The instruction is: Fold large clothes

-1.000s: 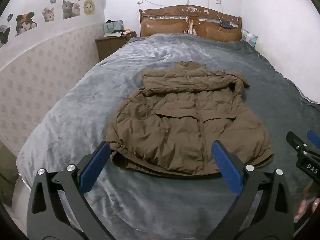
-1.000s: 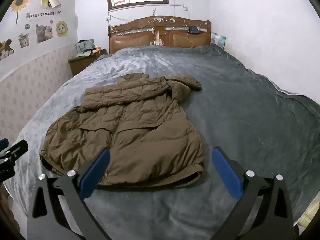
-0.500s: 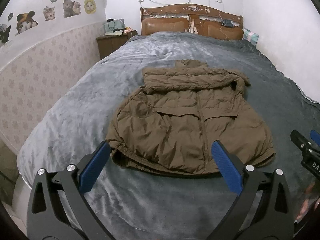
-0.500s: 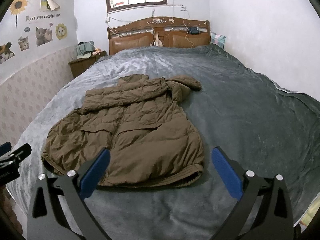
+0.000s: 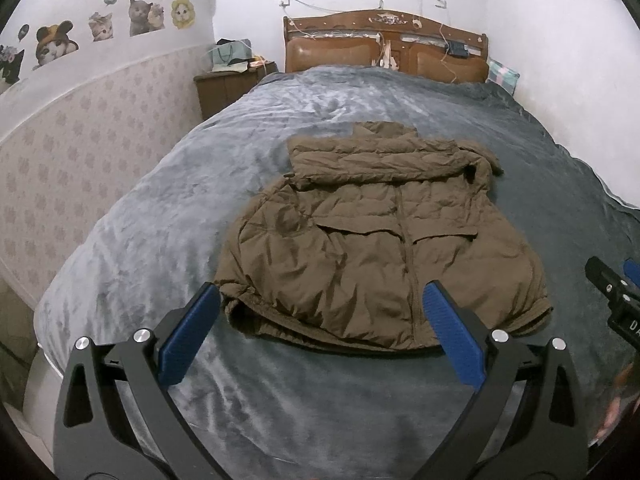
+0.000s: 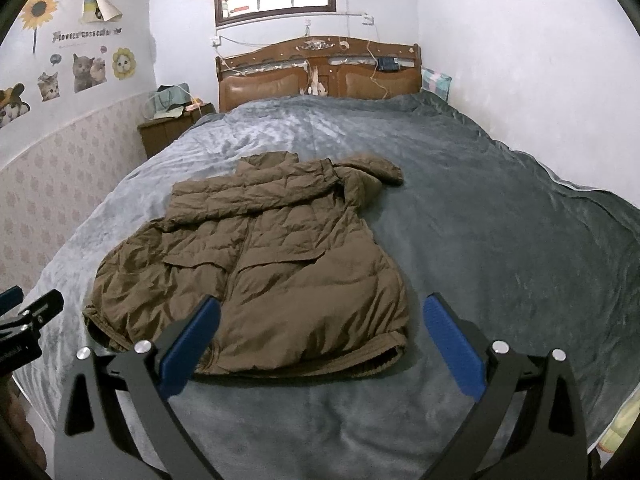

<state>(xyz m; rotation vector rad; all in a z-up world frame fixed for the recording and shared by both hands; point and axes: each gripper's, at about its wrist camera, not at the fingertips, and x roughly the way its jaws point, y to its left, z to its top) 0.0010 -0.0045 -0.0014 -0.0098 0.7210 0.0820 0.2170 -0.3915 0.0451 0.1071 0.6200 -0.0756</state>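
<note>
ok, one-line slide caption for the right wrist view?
Open right gripper above hem of brown puffer jacket, sleeves folded in, on grey plush bedspread.

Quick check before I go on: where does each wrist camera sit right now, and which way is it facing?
Left wrist: above the bed's foot, facing the headboard; own open left gripper, right gripper's tip at right edge.
Right wrist: same end, further right; own open right gripper, left gripper's tip at left edge.
Shared: brown jacket, grey bedspread, headboard, window.

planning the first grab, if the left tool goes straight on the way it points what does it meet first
Most likely the near hem of the brown jacket, which lies between the open left tool fingers' line of travel on the grey blanket. Height above the bed is unclear.
</note>
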